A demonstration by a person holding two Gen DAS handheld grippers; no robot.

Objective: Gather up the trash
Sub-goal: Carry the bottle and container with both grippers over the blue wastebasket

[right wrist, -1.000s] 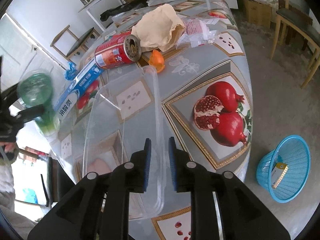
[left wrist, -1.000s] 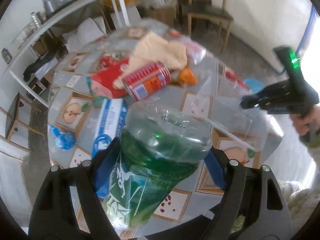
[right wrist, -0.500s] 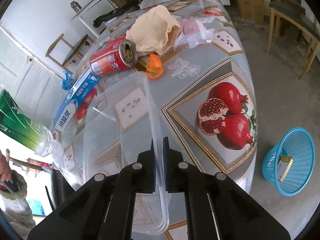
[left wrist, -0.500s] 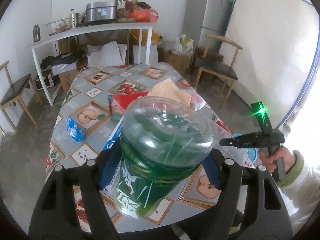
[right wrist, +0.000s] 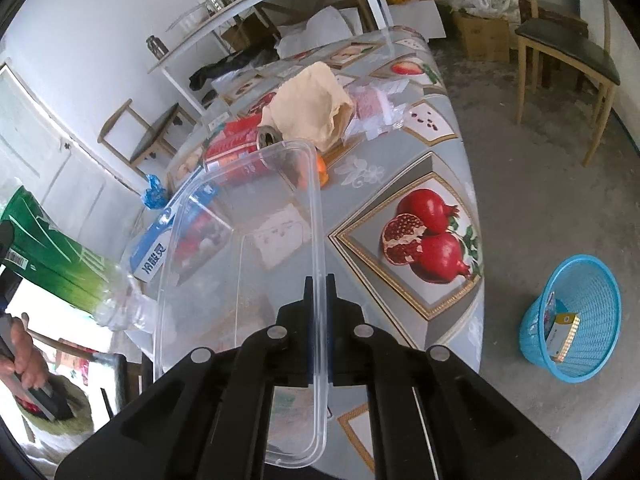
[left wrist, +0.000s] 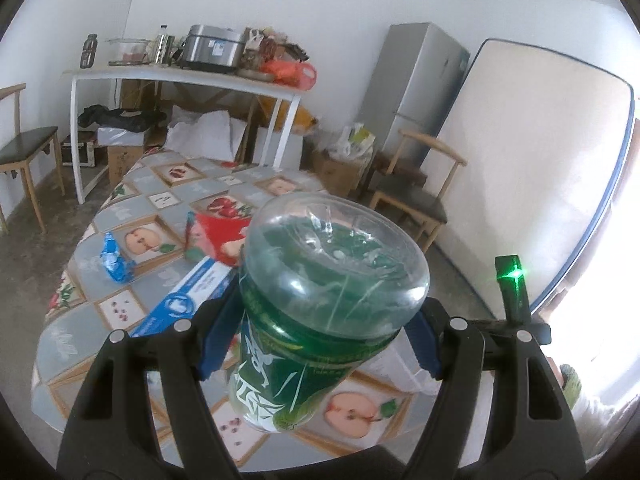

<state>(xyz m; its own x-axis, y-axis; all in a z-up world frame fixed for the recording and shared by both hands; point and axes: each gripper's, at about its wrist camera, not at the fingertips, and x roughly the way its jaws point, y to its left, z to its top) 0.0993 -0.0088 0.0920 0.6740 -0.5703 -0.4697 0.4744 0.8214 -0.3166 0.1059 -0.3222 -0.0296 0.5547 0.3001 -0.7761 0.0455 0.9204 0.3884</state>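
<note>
My left gripper (left wrist: 320,332) is shut on a green-labelled plastic bottle (left wrist: 320,320), held tilted above the near end of the table; the bottle also shows at the left of the right wrist view (right wrist: 60,264), neck down. My right gripper (right wrist: 319,292) is shut on the rim of a clear plastic container (right wrist: 240,248) and holds it lifted over the table. Behind it lie a red can (right wrist: 236,148), a beige paper bag (right wrist: 316,108), an orange piece (right wrist: 322,168) and a blue-white box (right wrist: 156,248).
The table (right wrist: 460,168) has a fruit-print cloth. A blue wrapper (left wrist: 114,258) and a red packet (left wrist: 218,228) lie on it. A blue basket (right wrist: 576,320) stands on the floor at the right. Chairs (right wrist: 568,52), a shelf table (left wrist: 180,80) and a fridge (left wrist: 420,96) surround it.
My left gripper has lifted and tipped upward with the bottle, so the room shows behind it. My right gripper has closed on the container rim and raised it off the table.
</note>
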